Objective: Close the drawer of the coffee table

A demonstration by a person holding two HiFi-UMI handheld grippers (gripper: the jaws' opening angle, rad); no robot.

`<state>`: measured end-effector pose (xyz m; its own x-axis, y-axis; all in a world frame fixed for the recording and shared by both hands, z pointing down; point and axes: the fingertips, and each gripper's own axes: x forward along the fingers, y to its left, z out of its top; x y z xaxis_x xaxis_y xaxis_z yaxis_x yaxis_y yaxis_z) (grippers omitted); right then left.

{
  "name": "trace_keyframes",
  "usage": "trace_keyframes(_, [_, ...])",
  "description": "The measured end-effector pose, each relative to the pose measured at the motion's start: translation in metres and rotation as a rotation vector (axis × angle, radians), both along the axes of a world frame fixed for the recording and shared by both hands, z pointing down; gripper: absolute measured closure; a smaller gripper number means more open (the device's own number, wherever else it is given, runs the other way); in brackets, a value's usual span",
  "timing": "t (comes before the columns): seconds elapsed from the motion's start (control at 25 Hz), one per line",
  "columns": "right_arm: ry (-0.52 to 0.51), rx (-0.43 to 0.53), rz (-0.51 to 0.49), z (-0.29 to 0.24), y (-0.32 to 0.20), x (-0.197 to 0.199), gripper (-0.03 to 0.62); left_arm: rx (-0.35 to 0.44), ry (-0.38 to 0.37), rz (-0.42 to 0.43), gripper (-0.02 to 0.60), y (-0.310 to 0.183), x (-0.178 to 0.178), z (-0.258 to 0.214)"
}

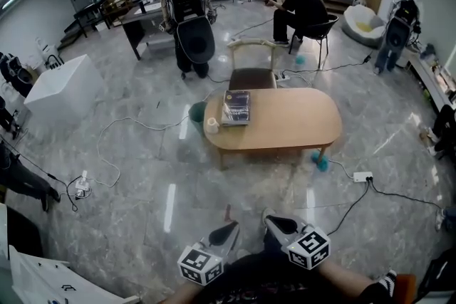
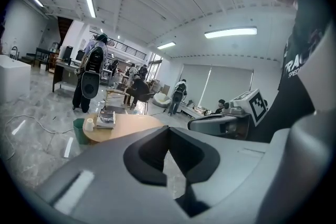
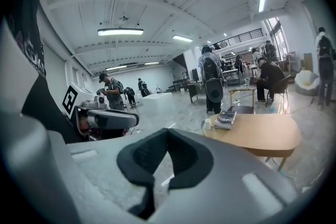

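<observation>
Well short of the coffee table [image 1: 285,124], we hold left gripper [image 1: 229,226] and right gripper [image 1: 276,223] clenched, empty; drawer not discernible from here; closing looks wholly undone.

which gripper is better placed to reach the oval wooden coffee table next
Right, marginally. Both grippers hang far back from the oval wooden coffee table, jaws shut and empty, but the right gripper lines up with its near edge's middle, while the left gripper faces its left end.
</observation>
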<state>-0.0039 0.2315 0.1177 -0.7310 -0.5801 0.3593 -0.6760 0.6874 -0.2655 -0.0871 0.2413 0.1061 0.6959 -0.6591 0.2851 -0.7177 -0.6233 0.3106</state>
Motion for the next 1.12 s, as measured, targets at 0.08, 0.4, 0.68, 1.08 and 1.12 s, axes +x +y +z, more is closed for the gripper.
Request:
trace_keyframes(0.08, [0.003, 0.0, -0.002, 0.0011, -0.0009, -0.0011, 0.592, -0.004, 0.007, 0.0, 0.578, -0.001, -0.0006, 0.0017])
trace_keyframes(0.4, [0.003, -0.002, -0.01, 0.0053, 0.0008, -0.0022, 0.592, -0.01, 0.017, 0.016, 0.578, -0.0005, 0.0038, 0.0049])
trace_keyframes(0.68, [0.004, -0.006, -0.029, 0.0049, 0.0044, -0.0037, 0.592, -0.013, 0.015, 0.02, 0.578, 0.001, 0.0063, 0.0045])
trace_keyframes(1.08, [0.004, -0.008, -0.033, 0.0094, 0.0068, -0.0063, 0.592, -0.014, 0.01, 0.024, 0.578, 0.003, 0.0053, 0.009])
trace_keyframes(1.12, [0.003, -0.009, -0.033, 0.0098, 0.0068, -0.0062, 0.592, -0.015, 0.01, 0.024, 0.578, 0.0029, 0.0053, 0.0094])
